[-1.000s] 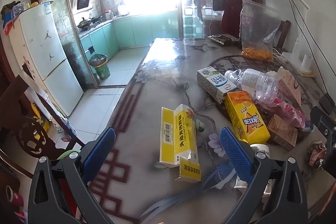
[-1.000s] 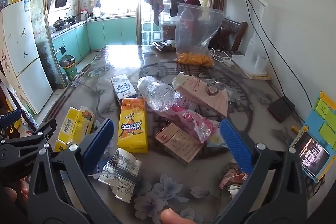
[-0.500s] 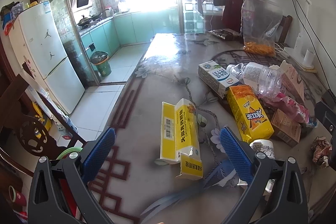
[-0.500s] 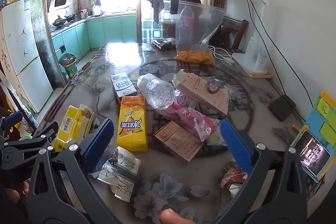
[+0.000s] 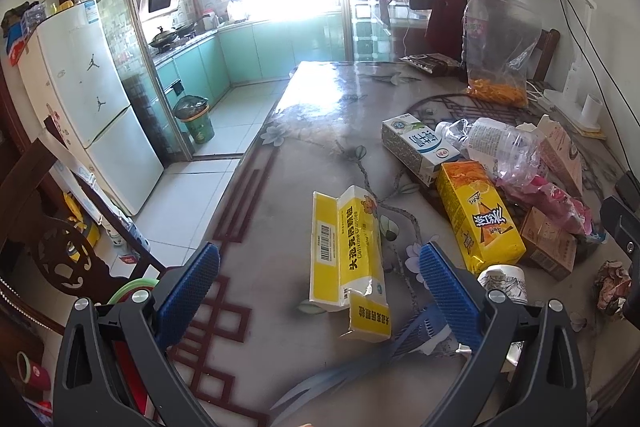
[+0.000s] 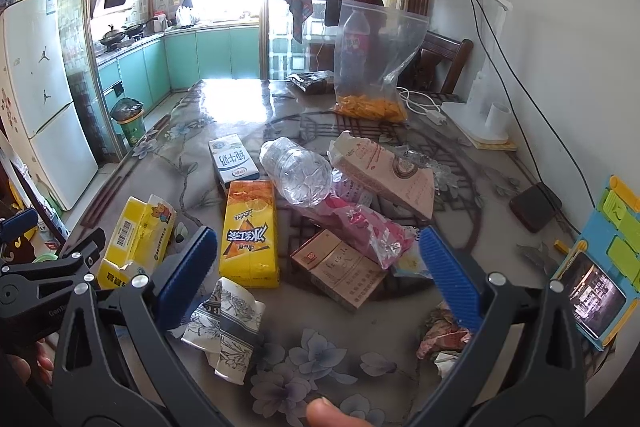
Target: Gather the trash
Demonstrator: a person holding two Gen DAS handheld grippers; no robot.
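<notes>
Now I am holding my left claw [image 5: 318,277] wide apart over the yellow medicine box [image 5: 346,247] lying on the counter [image 5: 304,131], and my right claw [image 6: 314,259], also apart, is hovering above the orange drink carton [image 6: 250,233].

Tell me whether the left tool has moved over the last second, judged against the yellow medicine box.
Yes. The left tool has eased toward the table's left edge: the yellow medicine box sits slightly farther right between its open fingers.

Left claw [image 5: 320,279] slightly drawn back from the yellow box [image 5: 346,247] (trash pile itself unshifted).
</notes>
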